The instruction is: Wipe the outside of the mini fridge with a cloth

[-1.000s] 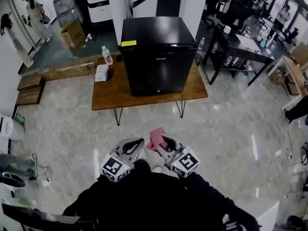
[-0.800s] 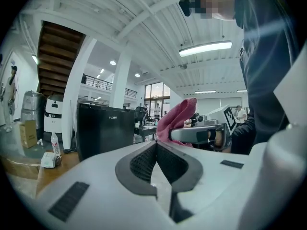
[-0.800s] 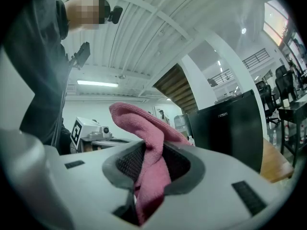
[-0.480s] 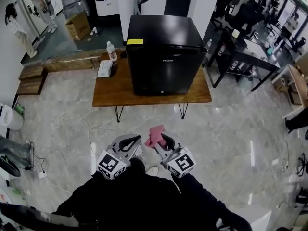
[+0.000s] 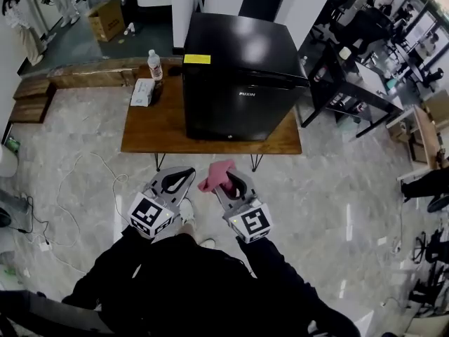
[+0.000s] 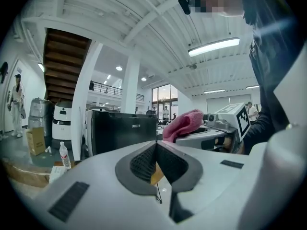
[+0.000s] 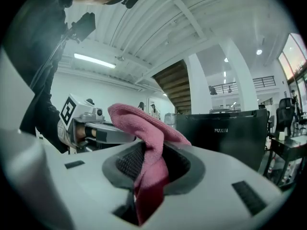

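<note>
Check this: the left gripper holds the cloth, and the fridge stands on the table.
Not quite: it is the right gripper that holds the cloth, as the right gripper view shows; the left gripper is shut and empty. The fridge does stand on the table.

Mini fridge (image 5: 238, 76) door carried white brand lettering, probably "FUXIN"; yellow sticker (image 5: 197, 59) on top was unreadable.

The cloth's (image 7: 144, 128) lower end is buried between the right gripper's (image 7: 149, 152) fingers (image 7: 128, 161), the mini fridge's (image 5: 238, 76) rear is hidden, and its yellow sticker's (image 5: 197, 59) print is too small to read.
</note>
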A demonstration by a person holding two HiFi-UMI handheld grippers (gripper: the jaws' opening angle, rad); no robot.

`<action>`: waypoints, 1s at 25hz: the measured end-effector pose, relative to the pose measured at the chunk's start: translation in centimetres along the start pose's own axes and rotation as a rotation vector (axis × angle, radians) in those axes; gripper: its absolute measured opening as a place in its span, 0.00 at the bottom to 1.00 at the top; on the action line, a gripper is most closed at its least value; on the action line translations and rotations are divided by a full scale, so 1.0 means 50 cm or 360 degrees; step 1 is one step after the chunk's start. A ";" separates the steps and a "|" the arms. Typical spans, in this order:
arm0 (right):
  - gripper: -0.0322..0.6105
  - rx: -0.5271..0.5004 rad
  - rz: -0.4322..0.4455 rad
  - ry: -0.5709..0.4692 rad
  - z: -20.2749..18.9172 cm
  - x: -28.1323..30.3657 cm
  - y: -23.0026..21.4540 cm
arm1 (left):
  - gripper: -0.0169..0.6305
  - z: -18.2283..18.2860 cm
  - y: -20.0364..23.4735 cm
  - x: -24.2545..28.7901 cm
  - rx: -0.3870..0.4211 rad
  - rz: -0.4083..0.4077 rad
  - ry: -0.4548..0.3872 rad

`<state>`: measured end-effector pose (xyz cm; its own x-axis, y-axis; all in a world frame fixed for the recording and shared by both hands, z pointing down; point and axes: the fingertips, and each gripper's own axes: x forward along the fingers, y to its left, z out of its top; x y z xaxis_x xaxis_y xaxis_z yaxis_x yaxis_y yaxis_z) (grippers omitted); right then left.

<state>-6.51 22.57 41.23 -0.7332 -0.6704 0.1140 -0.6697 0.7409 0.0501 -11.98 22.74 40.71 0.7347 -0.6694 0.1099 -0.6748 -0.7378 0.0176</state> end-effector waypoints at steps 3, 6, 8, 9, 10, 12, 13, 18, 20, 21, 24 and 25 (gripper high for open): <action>0.20 -0.0109 -0.0036 0.0048 0.013 0.072 -0.045 | 0.03 0.007 0.080 0.040 0.0002 0.0031 -0.0026; 0.20 -0.0231 -0.0070 0.0057 0.035 0.152 -0.095 | 0.03 0.018 0.164 0.079 -0.0022 0.0064 -0.0066; 0.20 -0.0313 -0.0087 0.0094 0.045 0.203 -0.122 | 0.03 0.028 0.208 0.101 -0.0022 0.0066 -0.0095; 0.20 -0.0358 -0.0097 0.0103 0.052 0.228 -0.134 | 0.04 0.033 0.228 0.111 -0.0017 0.0064 -0.0109; 0.20 -0.0397 -0.0107 0.0114 0.058 0.254 -0.146 | 0.04 0.038 0.249 0.119 -0.0013 0.0060 -0.0123; 0.20 -0.0454 -0.0127 0.0136 0.068 0.302 -0.167 | 0.03 0.045 0.290 0.134 -0.0022 0.0058 -0.0141; 0.20 -0.0477 -0.0137 0.0148 0.070 0.323 -0.177 | 0.03 0.046 0.309 0.140 -0.0029 0.0059 -0.0146; 0.21 -0.0548 -0.0231 0.0238 0.066 0.408 -0.227 | 0.03 0.042 0.393 0.165 -0.0032 0.0049 -0.0150; 0.21 -0.0570 -0.0257 0.0233 0.064 0.442 -0.245 | 0.03 0.039 0.424 0.175 -0.0031 0.0045 -0.0158; 0.21 -0.0576 -0.0265 0.0241 0.060 0.456 -0.253 | 0.03 0.037 0.437 0.180 -0.0036 0.0044 -0.0161; 0.21 -0.0598 -0.0278 0.0272 0.046 0.478 -0.268 | 0.03 0.030 0.456 0.192 -0.0054 0.0040 -0.0167; 0.21 -0.0613 -0.0287 0.0265 0.045 0.480 -0.269 | 0.03 0.026 0.460 0.196 -0.0056 0.0038 -0.0163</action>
<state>-15.35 -3.56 41.08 -0.5587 -0.7980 0.2258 -0.6692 0.5946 0.4457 -20.19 -0.91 40.89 0.7204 -0.6935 0.0085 -0.6929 -0.7192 0.0510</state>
